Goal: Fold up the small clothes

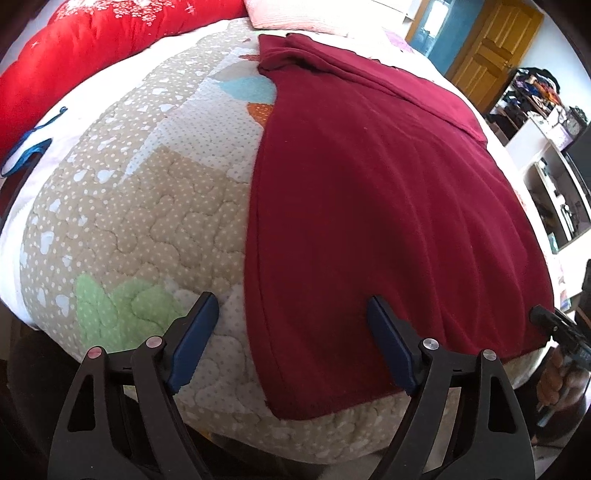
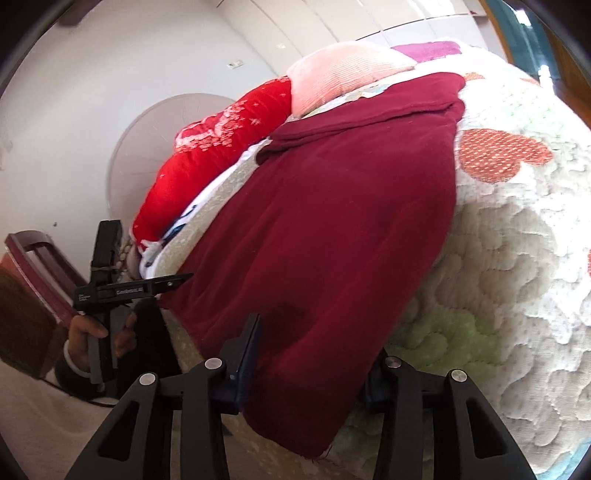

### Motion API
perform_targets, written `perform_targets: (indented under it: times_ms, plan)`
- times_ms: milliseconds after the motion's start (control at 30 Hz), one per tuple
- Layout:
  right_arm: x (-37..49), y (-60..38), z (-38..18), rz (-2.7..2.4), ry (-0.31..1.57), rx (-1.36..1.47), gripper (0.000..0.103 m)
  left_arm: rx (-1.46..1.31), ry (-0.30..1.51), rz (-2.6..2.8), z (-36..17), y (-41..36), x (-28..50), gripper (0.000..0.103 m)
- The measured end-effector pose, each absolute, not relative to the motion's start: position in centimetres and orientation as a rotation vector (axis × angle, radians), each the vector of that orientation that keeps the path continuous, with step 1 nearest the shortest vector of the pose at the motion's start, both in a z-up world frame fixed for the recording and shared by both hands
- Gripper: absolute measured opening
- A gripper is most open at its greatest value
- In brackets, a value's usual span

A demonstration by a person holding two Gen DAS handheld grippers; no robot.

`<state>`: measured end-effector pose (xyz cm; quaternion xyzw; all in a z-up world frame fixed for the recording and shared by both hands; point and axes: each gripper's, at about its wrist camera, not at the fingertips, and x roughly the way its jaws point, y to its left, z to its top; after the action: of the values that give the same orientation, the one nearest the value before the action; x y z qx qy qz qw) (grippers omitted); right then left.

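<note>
A dark red garment (image 1: 369, 206) lies flat on the quilted bed, its near hem at the bed's front edge. My left gripper (image 1: 291, 317) is open, its fingers straddling the garment's near left corner just above the quilt. In the right wrist view the same garment (image 2: 332, 221) fills the middle. My right gripper (image 2: 314, 365) is open with the garment's near right corner between its fingers, the right fingertip hidden under the cloth. The left gripper's body (image 2: 125, 288) and the hand holding it show at the left.
The patterned quilt (image 1: 147, 206) covers the bed. A bright red duvet (image 1: 92, 48) and a pink pillow (image 1: 295, 14) lie at the head. White shelves (image 1: 554, 177) and a wooden door (image 1: 495, 48) stand to the right. A wooden chair (image 2: 33, 280) stands by the bed.
</note>
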<state>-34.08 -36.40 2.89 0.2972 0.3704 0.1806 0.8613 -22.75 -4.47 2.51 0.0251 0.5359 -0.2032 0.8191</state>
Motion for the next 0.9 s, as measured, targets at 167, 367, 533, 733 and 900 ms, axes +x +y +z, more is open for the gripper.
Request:
perform_targets:
  times_ms: [167, 367, 533, 733, 900]
  plan:
    - [-33.4, -36.2, 2.4, 0.454, 0.781, 0.651, 0.045, 0.049, 1.144, -0.425, 2.5, -4.7, -22.7, 0.08]
    - [-32.6, -35.9, 3.5, 0.508, 0.709, 0.68, 0.026, -0.065, 1.164, -0.498, 3.9, -4.4, -21.2, 0.009]
    - [-31.3, -38.2, 5.6, 0.506, 0.563, 0.77, 0.016, -0.089, 1.095, -0.552, 6.2, -5.4, -19.5, 0.008]
    - [-28.6, -40.0, 8.3, 0.474, 0.478, 0.727, 0.015, -0.135, 1.021, -0.561, 8.2, -6.2, -15.9, 0.007]
    - [-25.6, -41.4, 9.8, 0.432, 0.452, 0.68, 0.015, -0.183, 0.98, -0.552, 9.5, -7.3, -11.5, 0.007]
